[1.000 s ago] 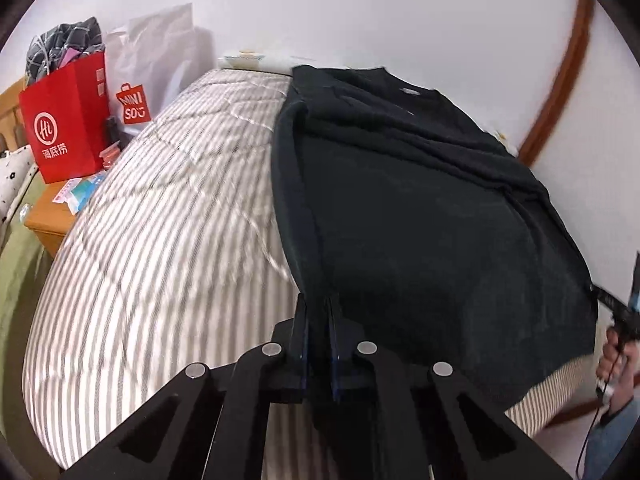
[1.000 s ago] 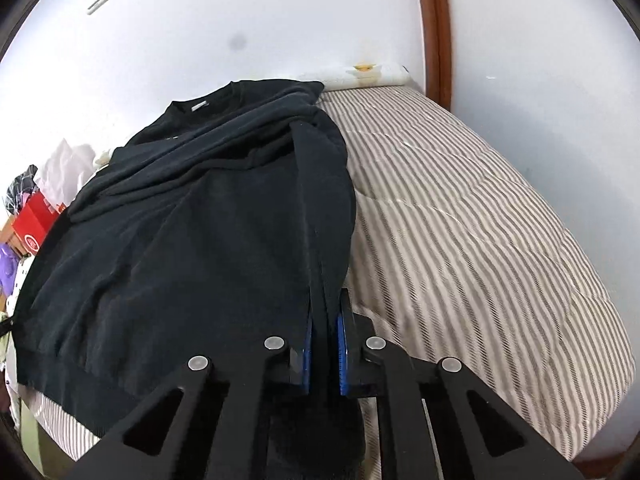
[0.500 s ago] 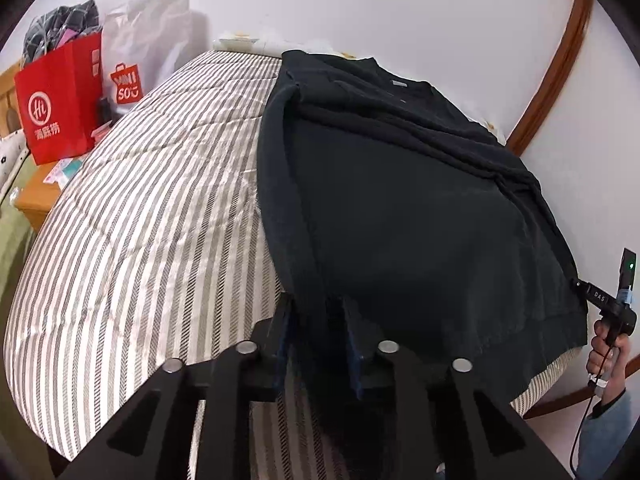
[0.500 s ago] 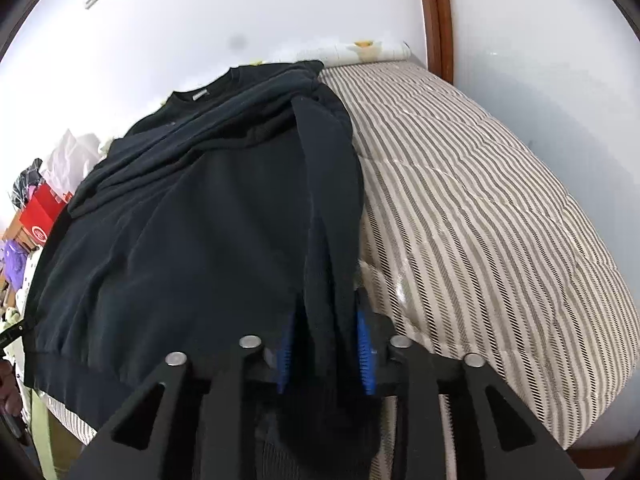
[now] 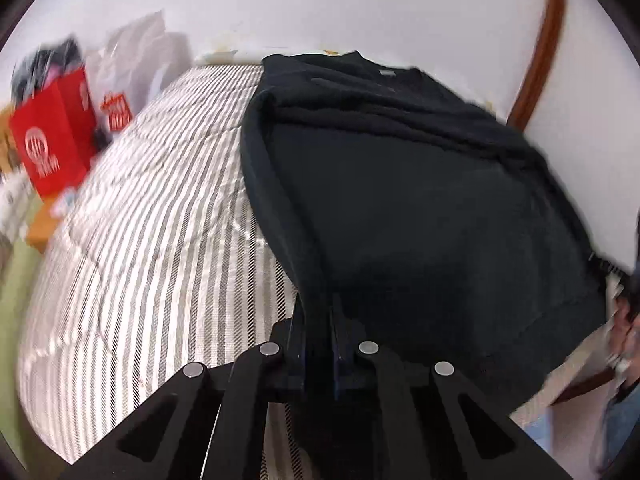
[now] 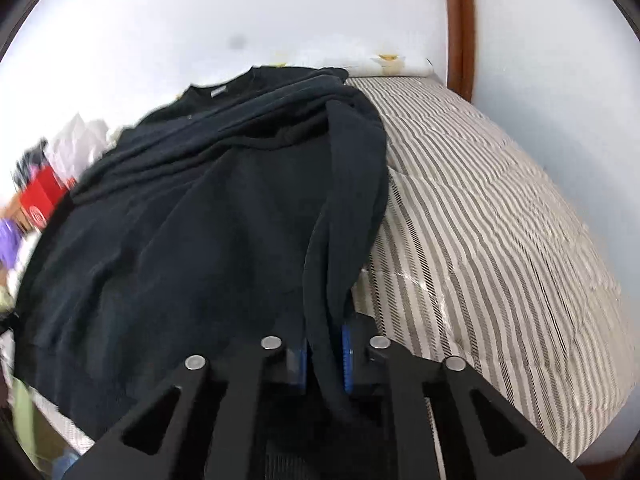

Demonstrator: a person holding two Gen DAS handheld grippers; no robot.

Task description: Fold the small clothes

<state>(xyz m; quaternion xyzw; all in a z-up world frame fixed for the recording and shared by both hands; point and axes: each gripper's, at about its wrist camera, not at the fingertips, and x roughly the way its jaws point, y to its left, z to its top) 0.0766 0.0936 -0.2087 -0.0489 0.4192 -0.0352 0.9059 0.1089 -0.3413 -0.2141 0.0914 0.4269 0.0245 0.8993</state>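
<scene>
A black sweatshirt (image 5: 420, 200) lies spread on a striped bed, collar toward the far wall; it also shows in the right wrist view (image 6: 208, 216). My left gripper (image 5: 318, 320) is shut on the sweatshirt's near left hem corner, with the left edge running up from its jaws. My right gripper (image 6: 324, 344) is shut on the near right hem corner, where a folded band of cloth passes between the blue pads (image 6: 347, 356). Both corners are held slightly above the bedding.
The striped quilt (image 5: 152, 232) covers the bed, also seen in the right wrist view (image 6: 500, 232). A red shopping bag (image 5: 52, 140) and a white bag (image 5: 132, 68) stand at the bed's left. A brown door frame (image 6: 458, 28) lines the wall.
Both grippers have pulled back and lifted a little with the hem corners in them, and both views are motion-blurred. The sweatshirt's near edge has shifted with them.
</scene>
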